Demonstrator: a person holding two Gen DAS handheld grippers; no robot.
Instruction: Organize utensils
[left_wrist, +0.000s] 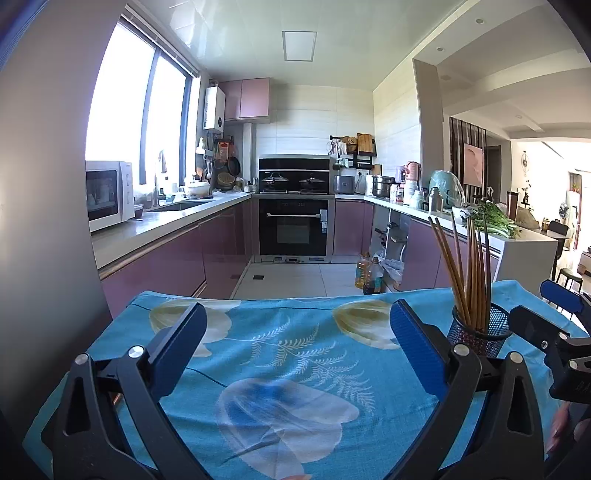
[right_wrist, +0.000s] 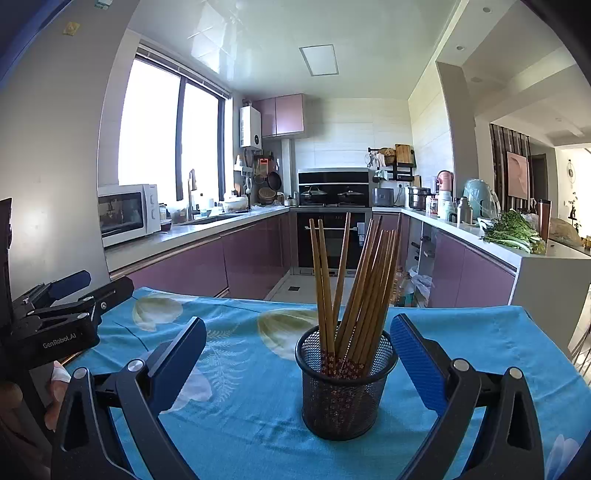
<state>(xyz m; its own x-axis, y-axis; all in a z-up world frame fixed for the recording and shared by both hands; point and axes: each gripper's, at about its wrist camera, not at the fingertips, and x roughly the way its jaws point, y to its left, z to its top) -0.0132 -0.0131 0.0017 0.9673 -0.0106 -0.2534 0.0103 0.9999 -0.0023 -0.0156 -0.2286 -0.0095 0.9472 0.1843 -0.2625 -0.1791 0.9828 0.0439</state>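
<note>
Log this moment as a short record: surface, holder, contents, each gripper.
surface: table under a blue floral cloth
holder: black mesh cup, upright on the cloth
contents: wooden chopsticks, standing in the cup, leaning apart
left gripper: open, over bare cloth, holding nothing
right gripper: open, cup between its fingers, no contact seen

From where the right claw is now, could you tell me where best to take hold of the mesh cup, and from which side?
Grip the mesh cup around its round wall, about mid-height, coming straight in from the near side. It stands upright between the open right claw fingers, so they could probably close on opposite sides. Stay below the rim: the chopsticks fan out above it and lean loosely, so a top grasp would likely knock them.
</note>
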